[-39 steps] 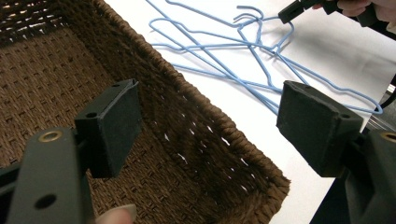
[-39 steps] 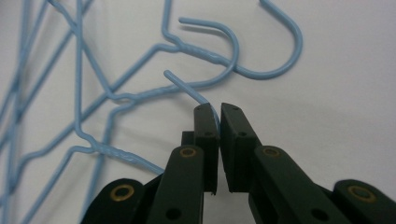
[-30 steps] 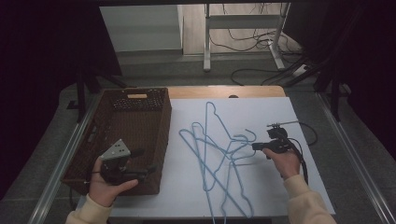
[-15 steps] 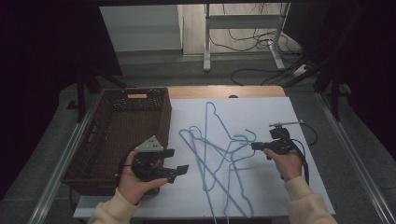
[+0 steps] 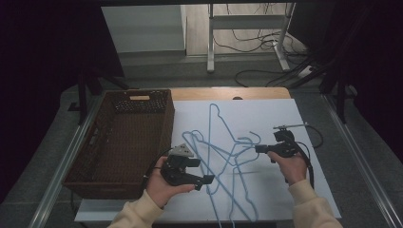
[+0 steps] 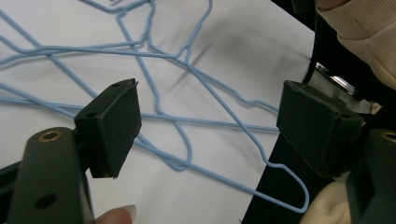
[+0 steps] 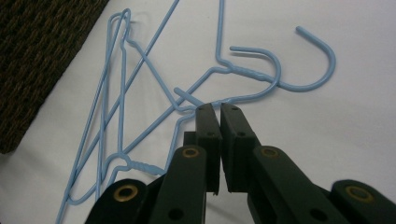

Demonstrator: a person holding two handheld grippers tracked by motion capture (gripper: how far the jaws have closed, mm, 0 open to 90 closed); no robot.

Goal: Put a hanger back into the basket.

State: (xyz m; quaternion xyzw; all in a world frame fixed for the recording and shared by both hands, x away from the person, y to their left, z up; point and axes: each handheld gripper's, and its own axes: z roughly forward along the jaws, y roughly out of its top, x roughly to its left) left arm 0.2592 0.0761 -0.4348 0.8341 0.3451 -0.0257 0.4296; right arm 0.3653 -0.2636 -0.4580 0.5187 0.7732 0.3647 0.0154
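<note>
A tangle of pale blue wire hangers (image 5: pixel 223 161) sprawls across the white sheet (image 5: pixel 266 114) between my two grippers. My right gripper (image 5: pixel 260 148) is clenched, its pads pressed together on a thin wire of the tangle — seen along its jaws, the blue strand (image 7: pixel 187 99) runs out just past the tips, and two open hooks (image 7: pixel 299 60) curl on the sheet beyond them and to the right. My left gripper (image 5: pixel 207 179) is released, jaws spread wide, nothing between the pads. It hovers over the near left edge of the tangle; looking along it, crossed wires (image 6: pixel 187 51) lie under and ahead of the gap, and one hanger's bent end (image 6: pixel 294 196) pokes off the sheet's edge by the right-hand pad (image 6: pixel 317 126).

Nothing stands between the open jaws and the hangers, but the wires overlap one another, several frames crossing at the middle of the pile, so no single hanger lies free there. One long hanger (image 5: pixel 214 111) reaches away from the pile toward the table's far side.

Beside my left gripper, on the side away from the hangers, sits a dark brown wicker basket (image 5: pixel 142 102) with a pale handle cutout (image 5: pixel 139 98) in its far wall — from above, its inside looks dark and I cannot make out anything in it. A cable (image 5: pixel 311 161) trails from the right gripper over the sheet.
</note>
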